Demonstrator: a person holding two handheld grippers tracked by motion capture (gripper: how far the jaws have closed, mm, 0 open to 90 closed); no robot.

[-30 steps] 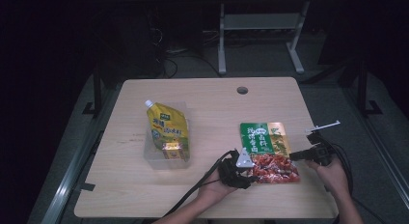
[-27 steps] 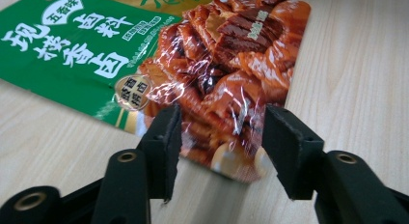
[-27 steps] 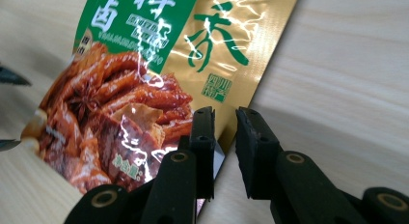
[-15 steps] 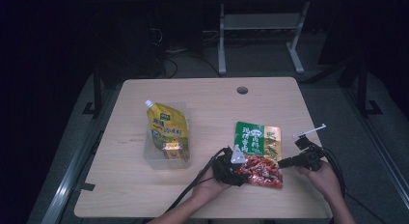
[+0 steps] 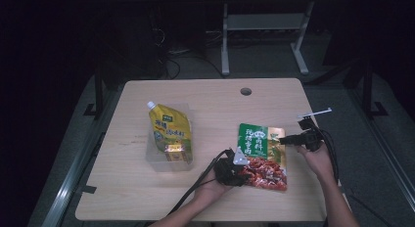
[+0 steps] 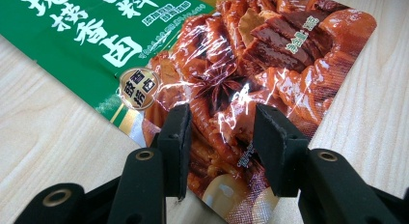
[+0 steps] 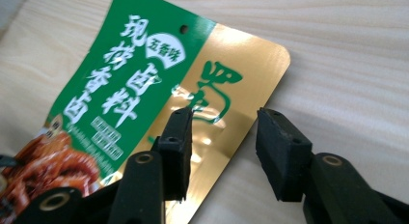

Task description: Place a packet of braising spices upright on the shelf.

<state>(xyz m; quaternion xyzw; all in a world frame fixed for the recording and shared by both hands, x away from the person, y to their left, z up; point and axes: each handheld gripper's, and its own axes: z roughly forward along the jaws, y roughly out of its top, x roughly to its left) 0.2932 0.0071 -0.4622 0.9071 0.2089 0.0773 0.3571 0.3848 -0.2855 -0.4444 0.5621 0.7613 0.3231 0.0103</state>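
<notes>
A flat foil seasoning packet, green and gold at its far end and printed with red-brown braised meat at its near end [image 5: 263, 156], lies on the light wooden worktop [image 5: 210, 104], right of centre and towards the person's edge.

The left gripper [image 5: 234, 169] sits at the packet's near left corner, held in a hand that comes in from the bottom of the high view. In the left gripper view its two black fingers [image 6: 174, 142] stand apart with the packet's red printed end [image 6: 251, 79] between and under them. They have just been closing, yet a clear gap remains and the pads do not press on the foil.

The right gripper [image 5: 288, 139] is at the packet's far right edge, beside the gold strip. In the right gripper view its fingers [image 7: 281, 151] are spread, having just been opening. One hovers over the gold part of the packet [image 7: 231, 89], the other over bare wood just beside the packet's edge. Nothing is clamped between them.

Well to the left of the packet, a yellow stand-up pouch with a spout at its top corner [image 5: 170, 130] leans in a clear plastic container [image 5: 169, 161]. Beyond the packet, near the worktop's far edge, is a round cable hole [image 5: 245, 91].
</notes>
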